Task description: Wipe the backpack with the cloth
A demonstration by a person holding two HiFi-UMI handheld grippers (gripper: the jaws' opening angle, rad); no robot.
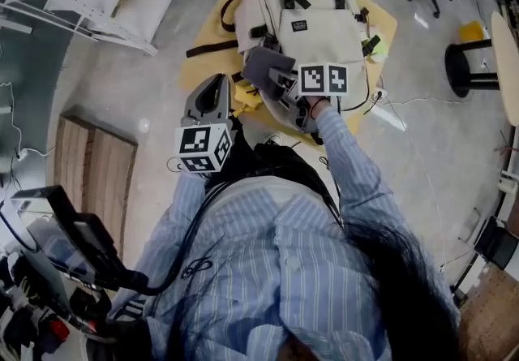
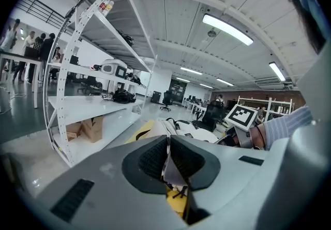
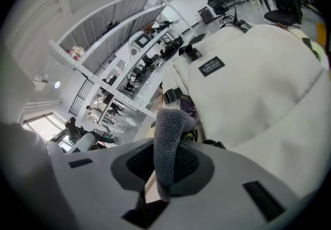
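Grey cloth between the grey right tongs; beyond them, cream backpack with black straps on a yellow mat. Pale, perhaps white, strip between the left tongs.

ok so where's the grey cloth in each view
head view: upper centre, the cloth on the backpack's left side.
left gripper view: cannot make it out.
right gripper view: lower centre, cloth clamped between the jaws.
shared landmark: the cream backpack, in all three.
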